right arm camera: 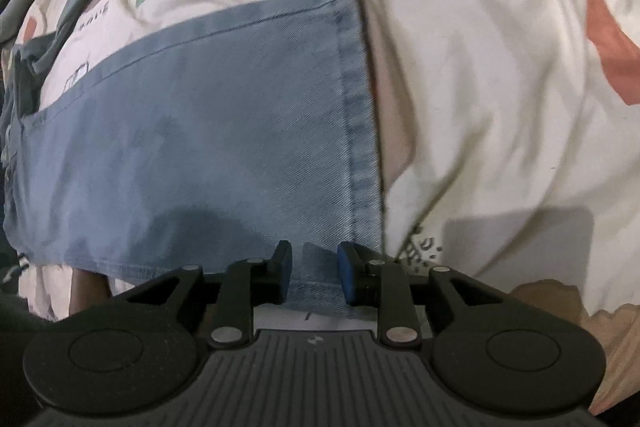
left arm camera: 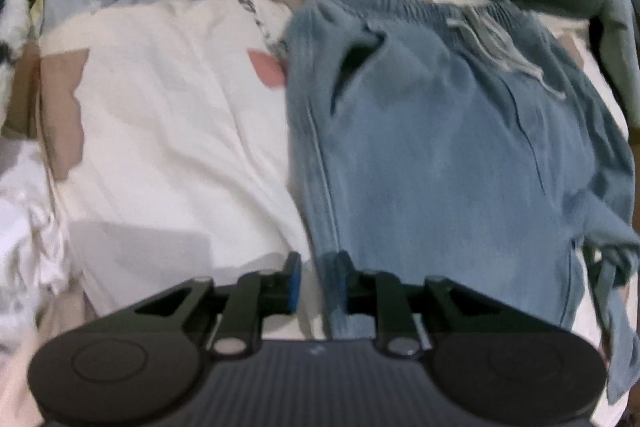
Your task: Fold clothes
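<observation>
Jeans [left arm camera: 440, 147] lie flat on the patterned sheet [left arm camera: 160, 127]. Left claw [left arm camera: 318, 281] and right claw [right arm camera: 314, 273] stand slightly spread, fabric edge between pads (unpinched). Pinch both layers squarely before lifting.

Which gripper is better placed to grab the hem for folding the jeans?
Probably the right gripper: its open fingers straddle the jeans at the leg hem. The left gripper sits along a side seam.
</observation>
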Available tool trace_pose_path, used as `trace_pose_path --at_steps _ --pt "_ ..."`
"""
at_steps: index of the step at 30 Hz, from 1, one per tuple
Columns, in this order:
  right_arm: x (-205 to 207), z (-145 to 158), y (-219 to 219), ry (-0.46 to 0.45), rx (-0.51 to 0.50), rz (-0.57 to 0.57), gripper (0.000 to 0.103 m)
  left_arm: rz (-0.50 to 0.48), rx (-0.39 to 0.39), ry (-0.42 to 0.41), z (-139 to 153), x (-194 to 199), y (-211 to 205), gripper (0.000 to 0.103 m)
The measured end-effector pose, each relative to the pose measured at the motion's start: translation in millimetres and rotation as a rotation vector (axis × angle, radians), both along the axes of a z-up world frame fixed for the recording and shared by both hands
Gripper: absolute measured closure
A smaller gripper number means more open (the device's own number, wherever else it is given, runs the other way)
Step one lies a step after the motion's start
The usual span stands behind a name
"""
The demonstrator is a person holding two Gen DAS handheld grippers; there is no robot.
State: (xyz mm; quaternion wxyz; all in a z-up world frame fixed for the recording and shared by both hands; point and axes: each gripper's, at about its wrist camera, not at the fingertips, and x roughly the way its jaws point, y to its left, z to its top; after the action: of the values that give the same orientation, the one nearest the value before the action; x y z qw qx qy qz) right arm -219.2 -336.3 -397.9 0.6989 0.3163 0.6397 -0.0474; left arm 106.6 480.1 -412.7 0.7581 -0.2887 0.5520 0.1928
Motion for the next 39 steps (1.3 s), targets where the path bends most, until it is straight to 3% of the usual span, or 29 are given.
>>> trace_pose_path --at_steps 3,6,8,9,10,13,14,15,16,21,24,26,29,31,33,39 --pt "1 2 4 0.019 -0.007 0.019 0.077 0.030 0.002 -0.016 19 -38 27 0.084" --pt "0 5 2 0.029 -0.004 0.023 0.077 0.047 -0.023 -0.044 13 -27 35 0.083" --pt "1 7 0 0.034 -0.013 0.027 0.075 0.038 -0.023 -0.062 15 -29 39 0.074" --pt "2 7 0 0.037 -0.018 0.028 0.075 0.035 -0.021 -0.065 14 -27 40 0.061" --pt "2 7 -1 0.041 -0.021 0.027 0.072 0.034 -0.018 -0.064 12 -22 40 0.054" --pt "2 9 -2 0.054 -0.032 0.030 0.070 0.045 -0.028 -0.073 6 -13 43 0.061" --pt "2 10 -2 0.058 -0.037 0.031 0.070 0.047 -0.030 -0.075 5 -10 44 0.067" --pt "2 12 -2 0.059 -0.042 0.030 0.070 0.045 -0.022 -0.076 5 -11 44 0.083" --pt "3 13 -2 0.061 -0.048 0.031 0.070 0.043 -0.014 -0.076 6 -11 45 0.087" --pt "6 19 -6 0.050 -0.065 0.028 0.069 0.002 0.059 -0.054 8 -11 44 0.089" --pt "6 21 -10 0.037 -0.071 0.020 0.069 0.033 0.042 -0.032 8 -11 48 0.082" --pt "5 23 -13 0.026 -0.070 0.010 0.068 0.031 0.084 -0.013 15 -7 43 0.075" --pt "5 26 -18 0.005 -0.072 -0.008 0.066 0.030 0.147 -0.016 30 -4 37 0.072" --pt "5 27 -22 -0.009 -0.073 -0.021 0.066 0.058 0.160 -0.013 38 -4 37 0.060" --pt "5 30 -27 -0.028 -0.075 -0.037 0.066 0.063 0.157 0.011 45 -1 37 0.059" --pt "13 39 -49 -0.088 -0.079 -0.095 0.064 -0.006 0.196 -0.040 79 20 20 0.055"
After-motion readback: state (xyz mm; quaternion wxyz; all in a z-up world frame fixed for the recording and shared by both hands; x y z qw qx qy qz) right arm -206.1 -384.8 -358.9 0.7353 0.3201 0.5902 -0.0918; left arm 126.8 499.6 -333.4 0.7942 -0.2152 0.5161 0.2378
